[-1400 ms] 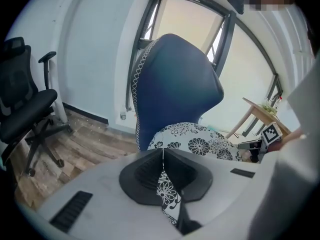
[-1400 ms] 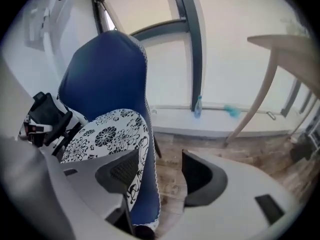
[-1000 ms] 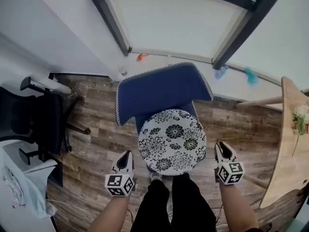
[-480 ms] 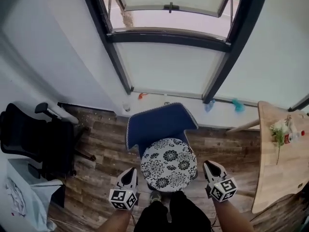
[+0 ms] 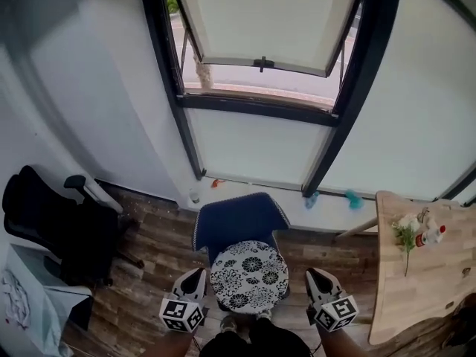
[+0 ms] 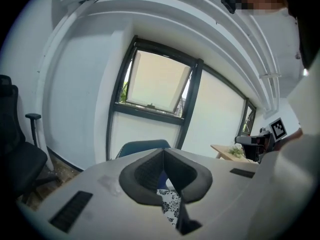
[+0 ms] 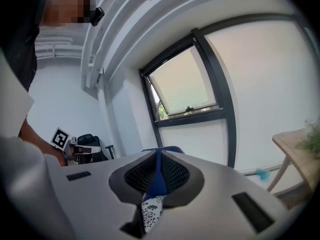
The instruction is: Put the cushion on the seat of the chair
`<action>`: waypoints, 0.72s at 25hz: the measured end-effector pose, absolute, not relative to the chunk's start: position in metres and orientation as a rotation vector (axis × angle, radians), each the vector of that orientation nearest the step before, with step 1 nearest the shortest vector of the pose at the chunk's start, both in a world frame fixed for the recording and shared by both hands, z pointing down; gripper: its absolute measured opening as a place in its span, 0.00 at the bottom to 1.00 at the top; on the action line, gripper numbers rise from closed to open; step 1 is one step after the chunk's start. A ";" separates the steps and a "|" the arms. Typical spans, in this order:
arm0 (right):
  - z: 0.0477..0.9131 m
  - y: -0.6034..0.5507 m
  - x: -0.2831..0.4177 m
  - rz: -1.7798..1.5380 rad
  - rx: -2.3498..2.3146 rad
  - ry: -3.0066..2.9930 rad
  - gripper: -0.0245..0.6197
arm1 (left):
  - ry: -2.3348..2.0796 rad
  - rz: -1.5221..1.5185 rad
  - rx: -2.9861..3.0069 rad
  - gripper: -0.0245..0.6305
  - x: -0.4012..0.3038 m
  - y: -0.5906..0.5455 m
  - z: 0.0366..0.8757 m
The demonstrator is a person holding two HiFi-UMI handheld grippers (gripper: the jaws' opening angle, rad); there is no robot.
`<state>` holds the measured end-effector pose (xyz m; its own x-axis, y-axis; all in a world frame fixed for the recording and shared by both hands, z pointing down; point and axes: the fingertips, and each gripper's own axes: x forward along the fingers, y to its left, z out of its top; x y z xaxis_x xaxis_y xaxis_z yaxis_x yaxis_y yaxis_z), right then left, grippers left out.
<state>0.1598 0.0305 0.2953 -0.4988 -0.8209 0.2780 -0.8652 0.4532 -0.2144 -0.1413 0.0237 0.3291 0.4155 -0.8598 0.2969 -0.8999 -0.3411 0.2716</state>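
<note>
A black office chair [image 5: 56, 225] stands left, a wooden table [image 5: 435, 296] (flowers [image 5: 406, 233] on it) right.

1. Two chairs: one blue chair [image 5: 239, 225] in the middle and one black office chair [image 5: 52, 225] at the left.
2. One round black-and-white floral cushion [image 5: 249, 276].
3. One wooden table [image 5: 428, 288] at the right.
4. One bunch of flowers [image 5: 405, 235] on that table.
5. One tilted-open window sash [image 5: 260, 17] at the far side.
6. Two small turquoise things on the far ledge, the left turquoise thing [image 5: 311, 197] and the right turquoise thing [image 5: 353, 198], plus one small orange thing [image 5: 216, 183] further left.
7. Two grippers: the left gripper [image 5: 196, 275], jaws together, and the right gripper [image 5: 314, 274], jaws closing with nothing between them.
</note>
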 end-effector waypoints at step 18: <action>0.244 0.025 0.161 0.362 1.475 -2.614 0.08 | -1.564 0.109 2.391 0.05 -0.132 0.028 0.259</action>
